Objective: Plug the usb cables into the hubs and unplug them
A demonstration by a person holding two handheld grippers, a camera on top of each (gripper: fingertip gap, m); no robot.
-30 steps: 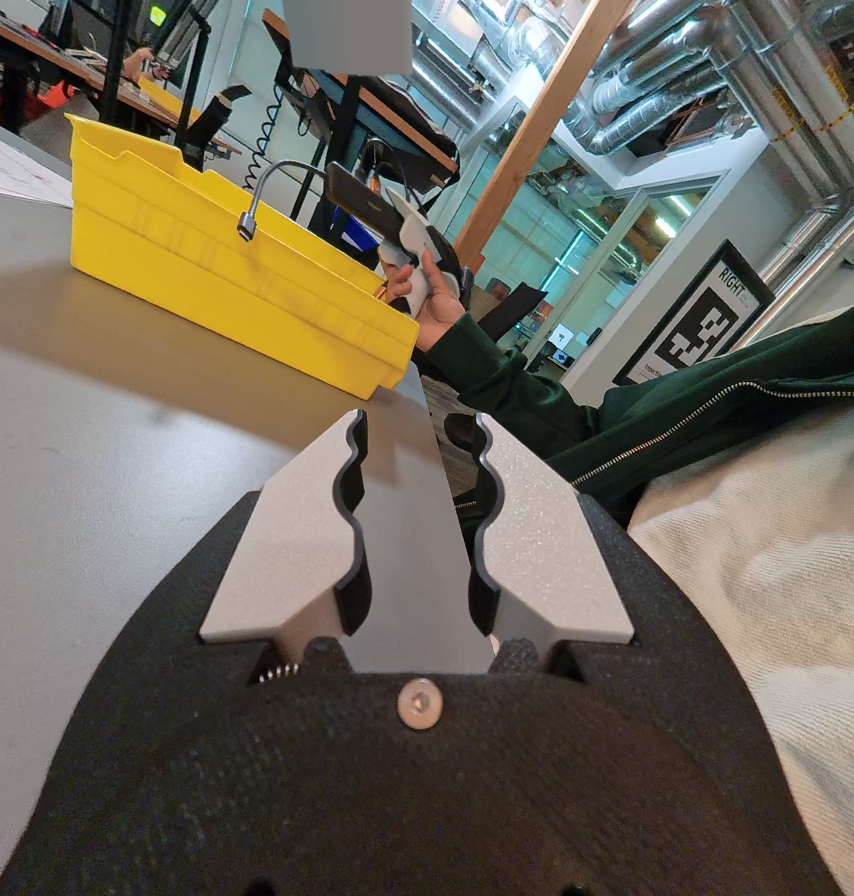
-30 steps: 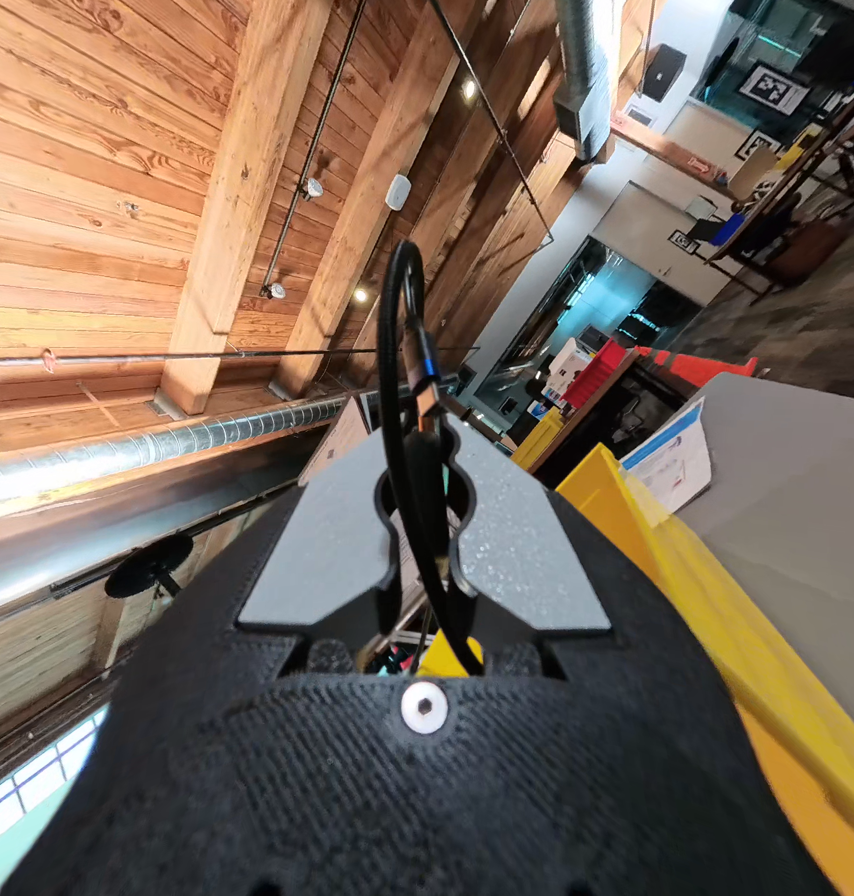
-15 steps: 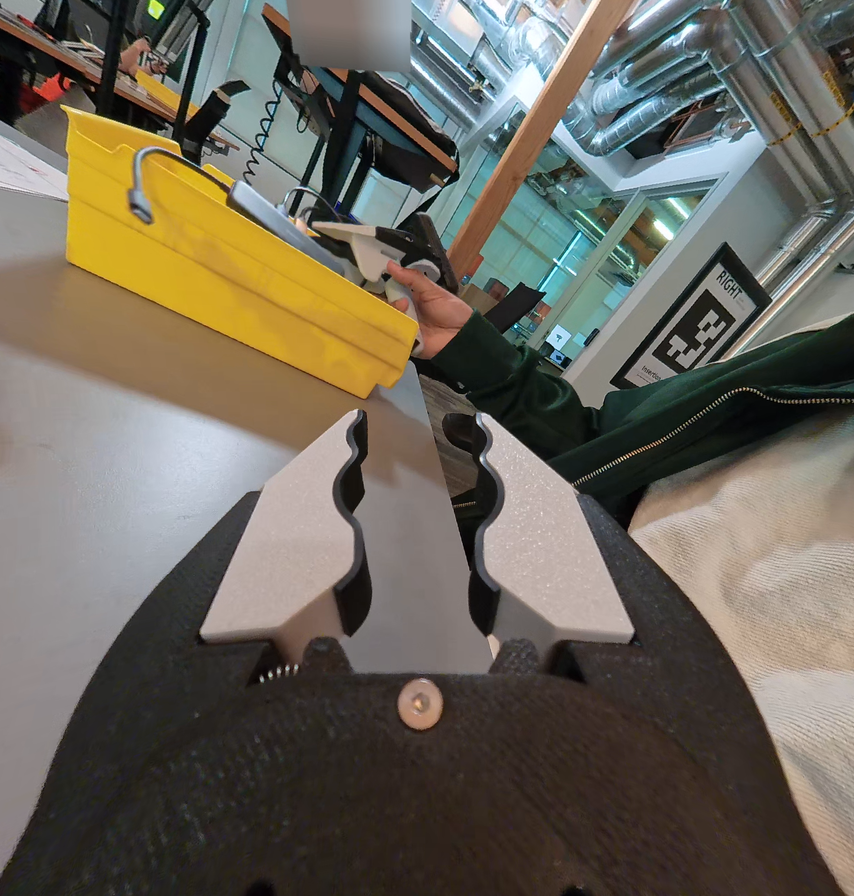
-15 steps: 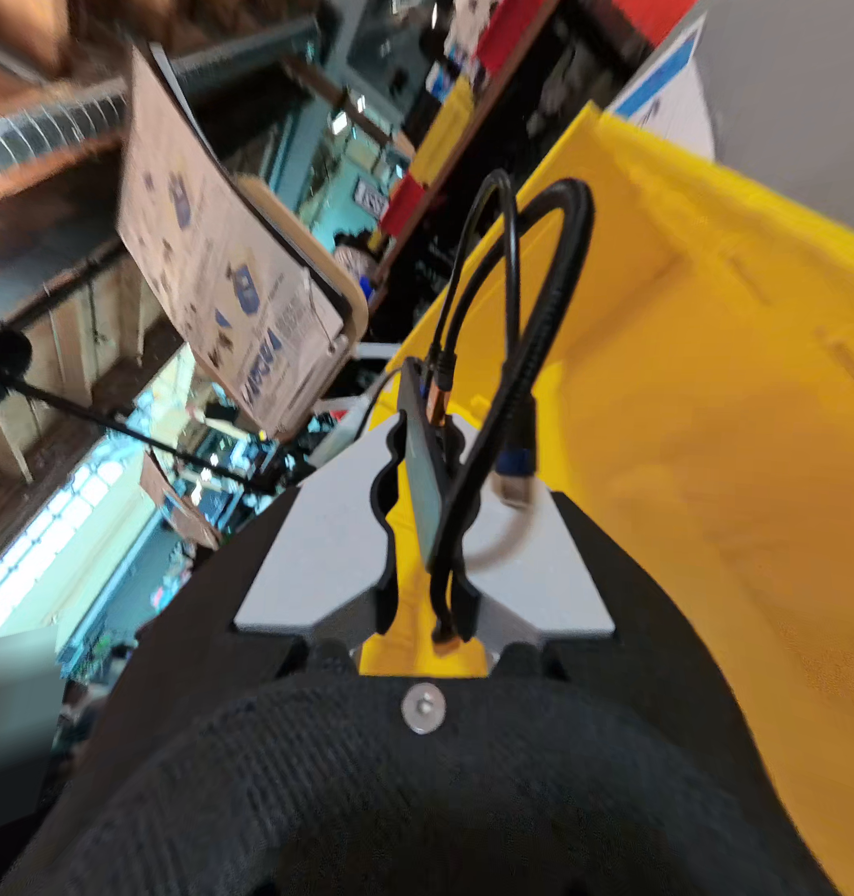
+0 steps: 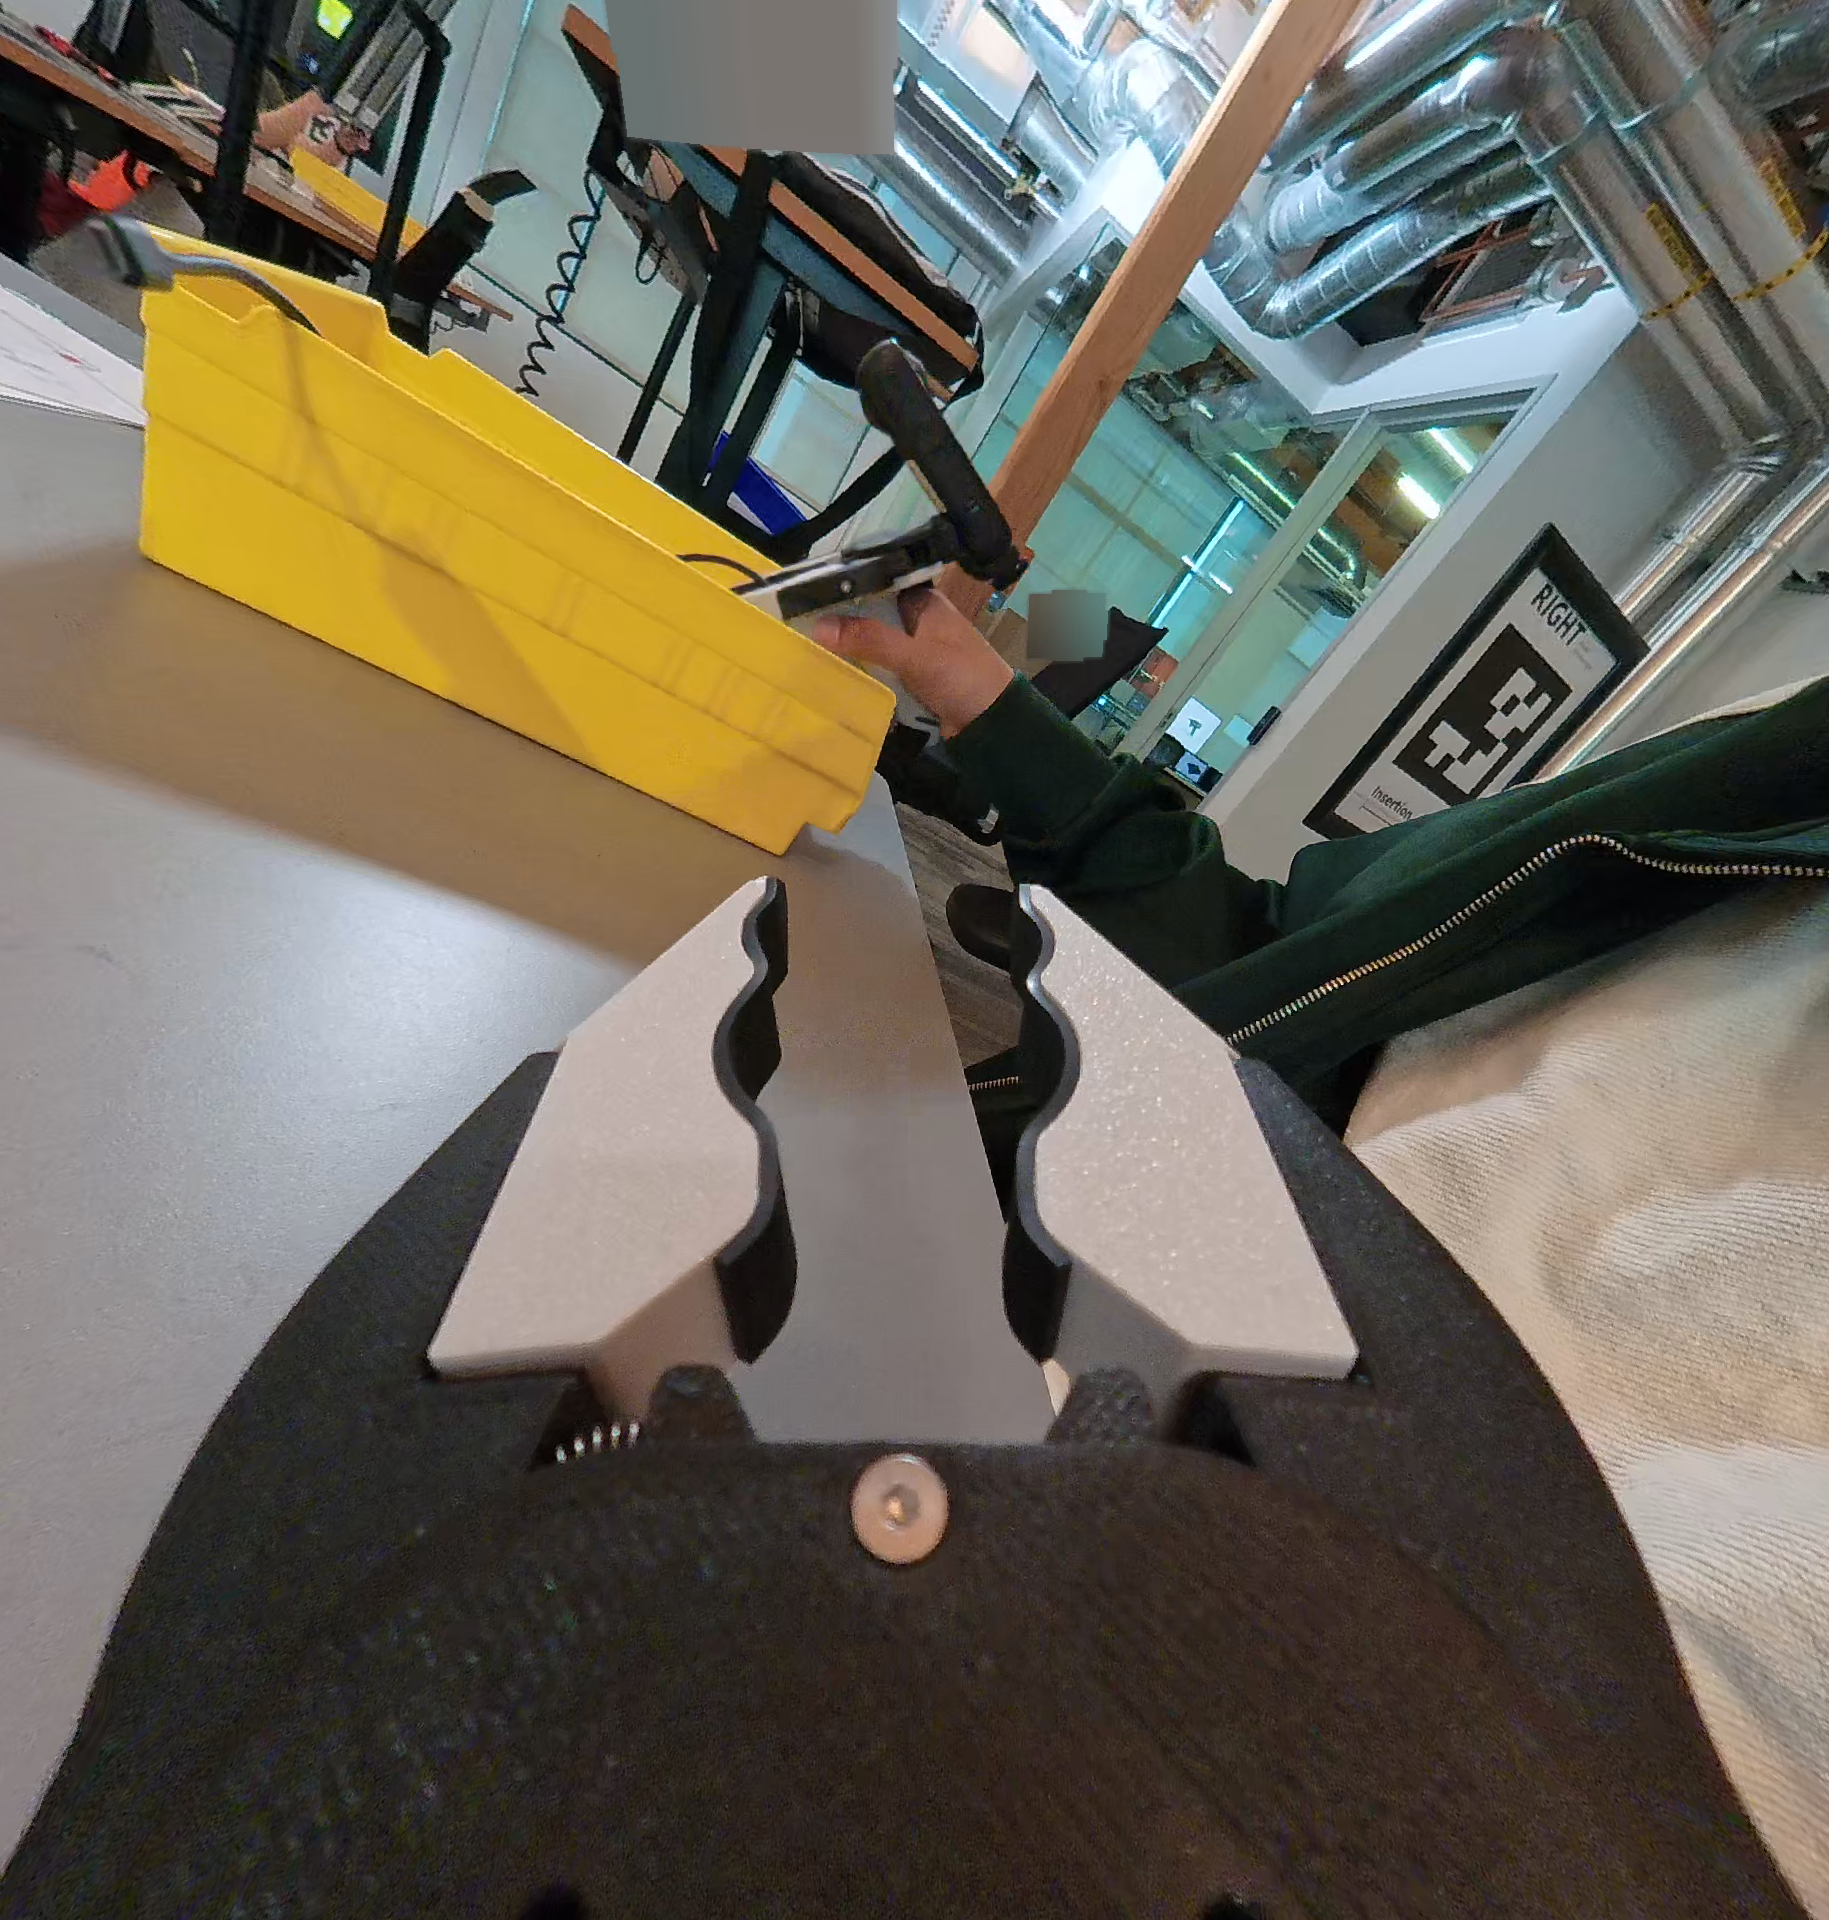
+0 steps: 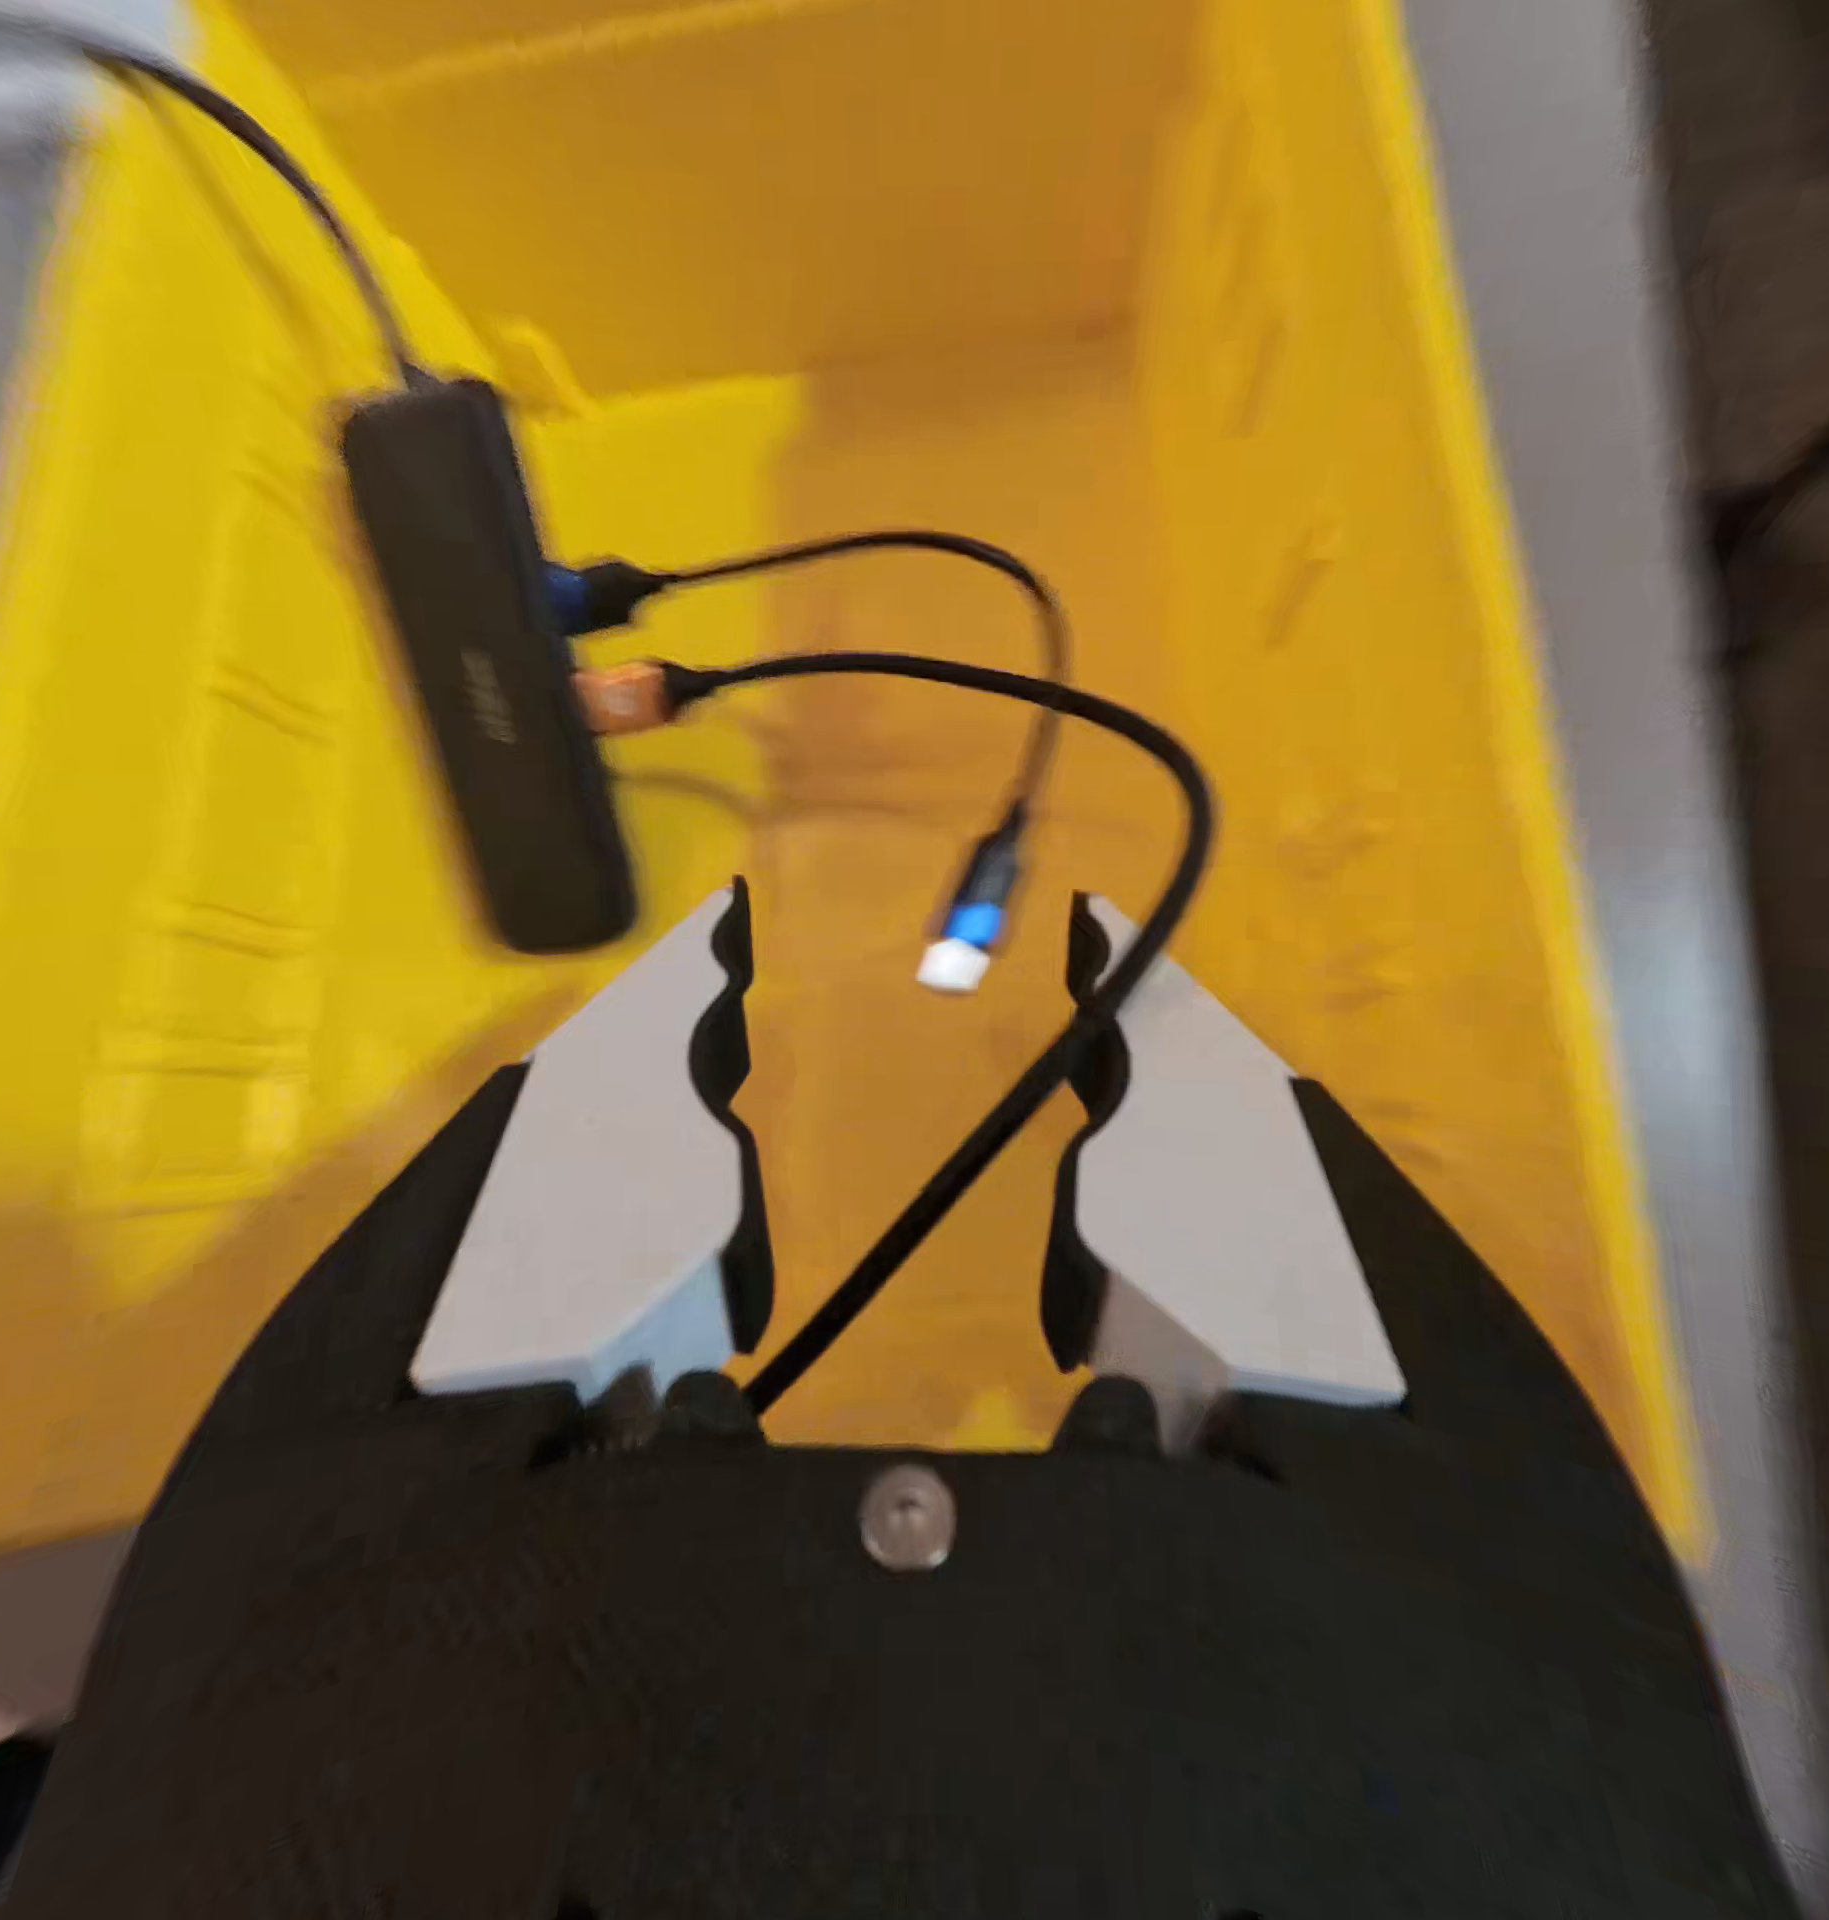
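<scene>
Yellow bin (image 6: 993, 260); black hub (image 6: 484, 665), cables inside.

The left wrist view sits low, nearly on the grey tabletop (image 5: 214, 1039), looking level along it toward the yellow bin (image 5: 453, 582) a little way off. The right wrist view hangs close over that same bin (image 6: 993, 260), facing down into it, blurred. The bin is their shared ground; the left view also catches the right claw (image 5: 848, 587) at its rim.
</scene>
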